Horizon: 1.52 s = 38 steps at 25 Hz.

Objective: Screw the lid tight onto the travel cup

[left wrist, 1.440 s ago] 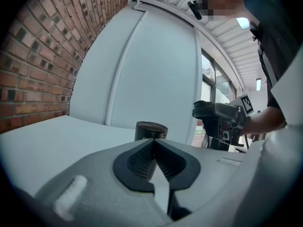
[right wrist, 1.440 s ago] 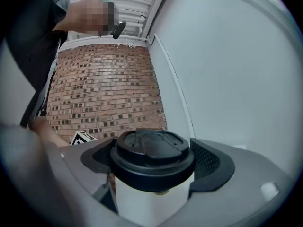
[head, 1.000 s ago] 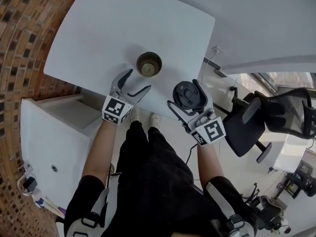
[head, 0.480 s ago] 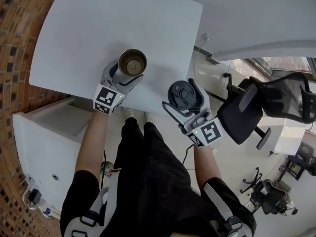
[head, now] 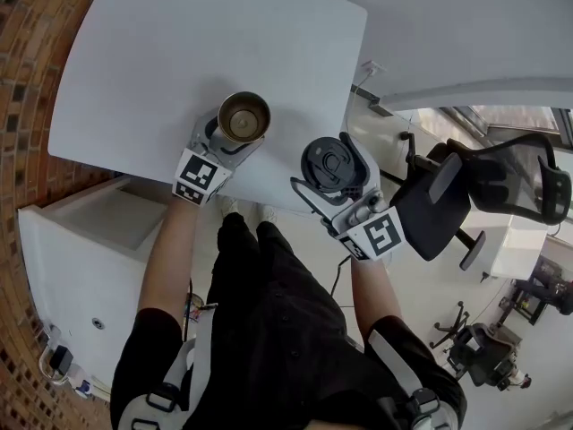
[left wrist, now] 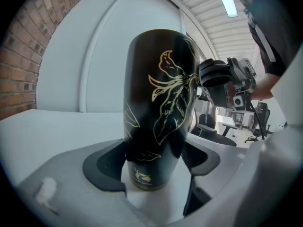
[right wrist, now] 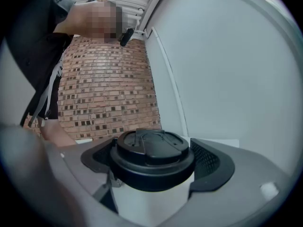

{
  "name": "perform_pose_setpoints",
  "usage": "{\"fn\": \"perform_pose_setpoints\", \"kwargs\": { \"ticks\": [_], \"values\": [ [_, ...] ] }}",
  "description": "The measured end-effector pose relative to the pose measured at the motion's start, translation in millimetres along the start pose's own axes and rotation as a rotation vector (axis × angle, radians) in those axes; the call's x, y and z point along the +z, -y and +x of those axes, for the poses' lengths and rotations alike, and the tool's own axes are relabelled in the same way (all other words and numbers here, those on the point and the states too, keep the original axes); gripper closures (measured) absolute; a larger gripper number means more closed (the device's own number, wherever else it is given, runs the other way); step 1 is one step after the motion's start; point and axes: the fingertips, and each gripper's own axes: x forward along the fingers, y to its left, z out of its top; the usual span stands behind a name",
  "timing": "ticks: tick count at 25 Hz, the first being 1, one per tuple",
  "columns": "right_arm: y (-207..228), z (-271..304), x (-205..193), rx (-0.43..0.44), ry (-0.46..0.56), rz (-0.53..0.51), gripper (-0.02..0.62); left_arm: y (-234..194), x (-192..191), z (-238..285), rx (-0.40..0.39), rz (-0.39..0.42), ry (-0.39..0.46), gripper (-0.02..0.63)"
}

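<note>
**Item 1: travel cup** (left wrist: 161,108). Black, tapering towards the base, printed with gold leaf and flower outlines. Upright, mouth open and lidless, with a metal interior visible from the head view. It stands at the near edge of the white counter (head: 179,52), in front of the person's left side. Whether its base sits on the counter top cannot be told.

**Item 2: left tongs** (left wrist: 154,164). The jaws have just been closing with the travel cup between them. Both dark pads now meet the cup's lower wall, one on each side, so the tongs are clenched on the cup. The marker cube faces up towards the head camera, and the left forearm (head: 170,258) runs back from it.

**Item 3: lid** (right wrist: 150,150). Black, round, with a raised rim and a moulded flip tab on top. It is held level, top face up, off the counter. It lies to the right of the travel cup, apart from it and level with the cup's upper part.

**Item 4: right tongs** (right wrist: 155,167). Clenched on the lid, with the pads against opposite sides of its rim.

**Item 5: surroundings.** A brick wall (right wrist: 109,98) lies beyond the counter's left end. A black office chair (head: 501,191) stands on the pale floor to the person's right.
</note>
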Motion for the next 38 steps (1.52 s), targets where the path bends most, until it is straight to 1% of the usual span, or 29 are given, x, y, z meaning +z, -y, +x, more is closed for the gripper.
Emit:
{"fn": "perform_pose_setpoints", "kwargs": {
  "ticks": [5,9,12,15,19,31,34,38],
  "values": [
    [-6.4,31.2,12.0,0.046,0.028,-0.033,0.123,0.5,0.7,1.4,0.006,0.007,0.003,0.236],
    [-20.3,64.6,20.8,0.116,0.044,-0.095,0.123,0.8,-0.2,1.8,0.005,0.006,-0.002,0.236],
    [-29.9,85.3,33.8,0.184,0.115,-0.128,0.123,2.7,0.3,2.7,-0.001,0.005,0.0,0.236],
    [-35.8,103.2,29.3,0.222,0.071,-0.114,0.123,2.2,0.3,1.2,-0.007,0.005,0.001,0.236],
    [-45.2,120.8,28.4,0.275,0.075,-0.124,0.123,1.7,-0.3,0.9,-0.009,0.007,-0.001,0.236],
    [-61.4,141.5,13.5,0.337,0.051,-0.172,0.123,2.1,-0.6,-0.2,-0.01,0.006,0.0,0.236],
    [-65.4,145.9,8.3,0.343,0.042,-0.195,0.123,0.6,-1.0,-0.6,-0.01,0.005,0.001,0.236],
    [-65.5,147.4,4.1,0.339,0.041,-0.184,0.123,1.0,-0.2,-0.4,-0.01,0.005,0.001,0.236]
  ]
}}
